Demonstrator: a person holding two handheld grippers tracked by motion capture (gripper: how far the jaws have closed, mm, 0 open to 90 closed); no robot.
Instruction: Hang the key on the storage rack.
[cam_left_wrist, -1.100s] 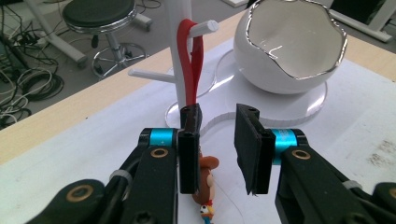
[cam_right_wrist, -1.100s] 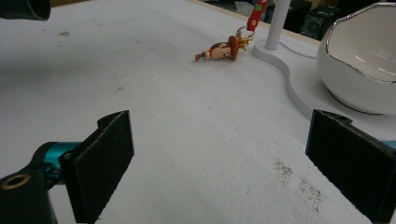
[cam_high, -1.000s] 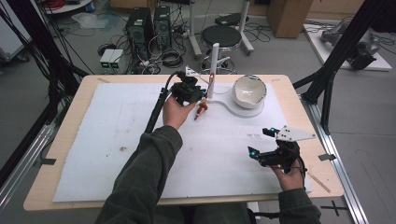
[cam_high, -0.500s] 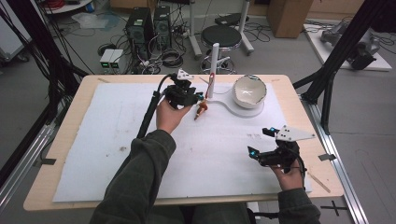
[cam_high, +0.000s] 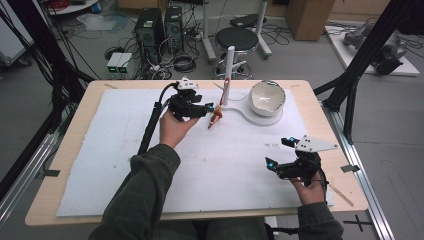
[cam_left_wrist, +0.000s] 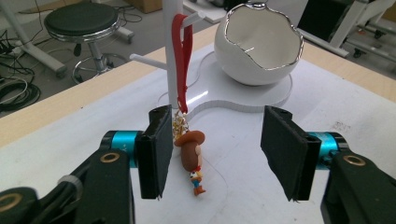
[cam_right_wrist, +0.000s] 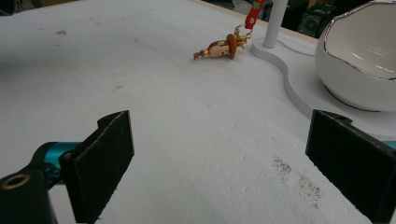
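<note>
The keychain (cam_left_wrist: 192, 158), a little cowboy figure on a red strap (cam_left_wrist: 182, 56), already hangs from a peg of the white stand (cam_high: 227, 75) at the far side of the desk (cam_high: 320, 107), just left of the bowl (cam_high: 266, 98). The strap loops over the peg; the figure's feet trail on the white mat (cam_high: 100, 150), so the strap runs at a slant and not straight down.

The left gripper (cam_left_wrist: 212, 149) sits right at the figure, and its jaws have just been opening. They now stand wide apart with the figure between them, close against the left pad, which no longer presses on it. The step, as I read it, is letting go cleanly. Best to draw that gripper straight back toward the near edge, level, without brushing the strap or the gold chain (cam_left_wrist: 179, 127), since a snag could pull the loop off the peg or tip the stand. Keep the jaws wide until they are clear of the hat.

The right gripper (cam_high: 282, 155) rests near the right near corner, jaws open and empty, well apart from the stand.
</note>
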